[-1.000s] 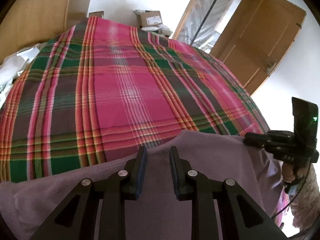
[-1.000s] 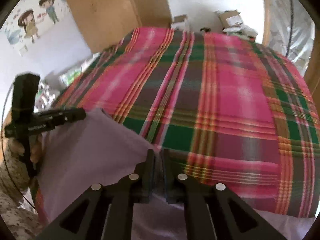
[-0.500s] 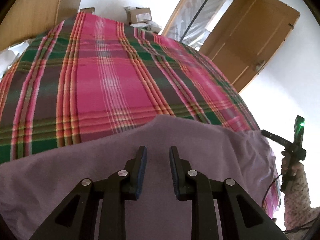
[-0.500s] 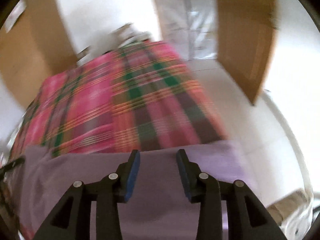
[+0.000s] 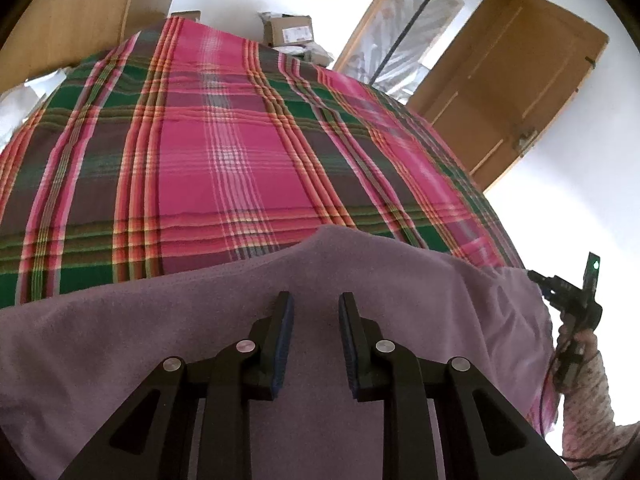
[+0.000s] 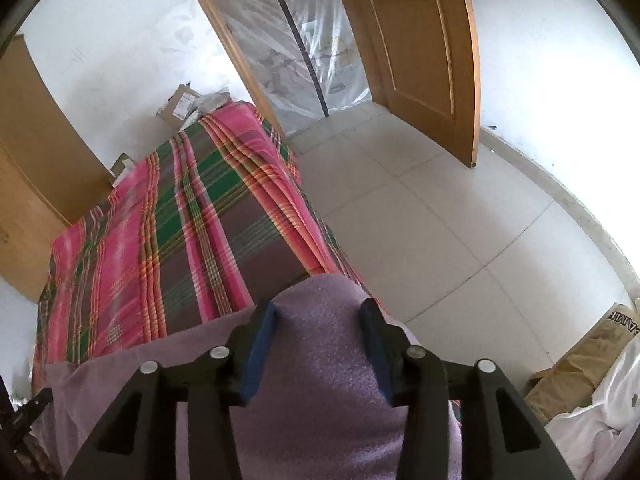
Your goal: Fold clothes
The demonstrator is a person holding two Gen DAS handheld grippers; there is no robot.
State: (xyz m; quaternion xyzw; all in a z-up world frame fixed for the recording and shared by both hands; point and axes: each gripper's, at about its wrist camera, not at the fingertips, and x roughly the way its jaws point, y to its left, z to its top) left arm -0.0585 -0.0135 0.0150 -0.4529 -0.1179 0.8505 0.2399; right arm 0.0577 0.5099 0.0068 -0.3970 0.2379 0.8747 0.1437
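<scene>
A purple garment (image 5: 360, 280) lies spread across the near end of a bed covered in a pink, green and orange plaid sheet (image 5: 224, 152), directly beneath and ahead of both hand-held grippers. The left gripper (image 5: 314, 300) hovers over the cloth with its blue-padded fingers (image 5: 285, 332) apart and nothing between them. The right gripper (image 6: 318, 312) is likewise spread wide (a raised hump of the purple fabric sits in the gap, though neither pad presses on it). Seen from the left wrist, the right gripper appears far off to the right at the garment's edge, held by a hand in a patterned sleeve (image 5: 588, 392). Beyond the right gripper are white floor tiles (image 6: 420, 208) and an open wooden door (image 6: 424, 52).
</scene>
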